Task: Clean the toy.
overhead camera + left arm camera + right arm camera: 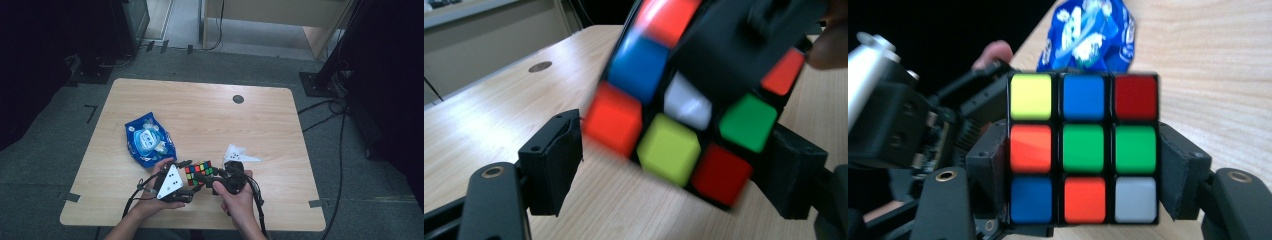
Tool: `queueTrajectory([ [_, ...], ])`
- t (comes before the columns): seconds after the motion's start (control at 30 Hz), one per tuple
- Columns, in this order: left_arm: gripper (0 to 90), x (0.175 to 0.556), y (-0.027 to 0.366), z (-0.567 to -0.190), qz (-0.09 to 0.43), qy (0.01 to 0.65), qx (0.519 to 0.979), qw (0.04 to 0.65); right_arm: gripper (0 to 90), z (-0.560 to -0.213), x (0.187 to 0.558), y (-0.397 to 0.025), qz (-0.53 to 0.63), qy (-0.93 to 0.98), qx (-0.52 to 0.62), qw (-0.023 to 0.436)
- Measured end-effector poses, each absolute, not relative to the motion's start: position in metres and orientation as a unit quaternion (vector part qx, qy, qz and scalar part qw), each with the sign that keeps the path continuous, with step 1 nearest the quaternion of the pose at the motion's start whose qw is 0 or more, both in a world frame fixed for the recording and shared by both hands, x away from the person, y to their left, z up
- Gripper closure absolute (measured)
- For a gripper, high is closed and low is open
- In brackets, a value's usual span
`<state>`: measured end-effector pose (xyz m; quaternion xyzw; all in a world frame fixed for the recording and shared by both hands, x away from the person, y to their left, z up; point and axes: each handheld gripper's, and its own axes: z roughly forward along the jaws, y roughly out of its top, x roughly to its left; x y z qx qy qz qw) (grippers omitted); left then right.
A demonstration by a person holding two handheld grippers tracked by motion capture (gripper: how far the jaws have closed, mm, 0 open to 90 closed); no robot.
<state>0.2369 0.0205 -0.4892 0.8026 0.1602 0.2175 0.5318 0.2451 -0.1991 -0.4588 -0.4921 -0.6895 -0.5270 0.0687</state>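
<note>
Dim grey flooring with trailing cables surrounds a pale wooden table (200, 107), seen from above, where a person's two forearms come in from the near edge. Between the hands, close to the near edge of the table, sits one scrambled puzzle cube (198, 171) with coloured squares. The right gripper (209, 179) has its two black jaws closed against opposite sides of the cube; in the right gripper view the cube (1083, 147) sits squarely between them, showing nine squares in yellow, blue, red, orange, green and white. The left gripper (188, 176) has its jaws spread wide to either side of the cube without gripping it; in the left gripper view the cube (684, 100) appears tilted and blurred, with one jaw standing apart from it and the other close to its far side. Whether the cube rests on the table or is lifted just off it cannot be told. Judging from this, the cube is firmly held by one gripper and the other is placed to take hold or turn a layer, so the handling looks under way but the colours remain mixed and nothing is solved. Behind the left hand lies one blue snack bag (149, 140), and behind the right hand one white crumpled wrapper (239, 153). One small dark round cap (238, 99) is set in the table's far side. Counted: one cube, one bag, one wrapper, two grippers.
</note>
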Motion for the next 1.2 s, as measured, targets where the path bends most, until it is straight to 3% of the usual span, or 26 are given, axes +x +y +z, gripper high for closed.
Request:
queueTrajectory([
  [0.1, 20.6, 0.236, 0.019, -0.490, 0.222, 0.158, 0.804, 0.528, 34.1, -0.461, 0.244, -0.195, -0.516, -0.700, -0.490, 0.064],
  [0.37, 32.8, 0.233, 0.016, -0.493, 0.231, 0.147, 0.809, 0.520, 34.0, -0.462, 0.245, -0.194, -0.505, -0.701, -0.500, 0.056],
  [0.53, 33.7, 0.244, 0.027, -0.491, 0.221, 0.198, 0.799, 0.523, 34.5, -0.454, 0.247, -0.209, -0.542, -0.688, -0.481, 0.045],
  [0.67, 33.7, 0.253, 0.039, -0.491, 0.218, 0.233, 0.788, 0.526, 35.1, -0.439, 0.249, -0.236, -0.555, -0.675, -0.485, -0.022],
  [0.8, 33.8, 0.253, 0.040, -0.489, 0.218, 0.236, 0.785, 0.531, 35.9, -0.450, 0.256, -0.249, -0.513, -0.693, -0.497, -0.097],
  [1.2, 33.8, 0.253, 0.039, -0.491, 0.215, 0.233, 0.790, 0.524, 37.2, -0.509, 0.277, -0.252, -0.373, -0.755, -0.503, -0.196],
])
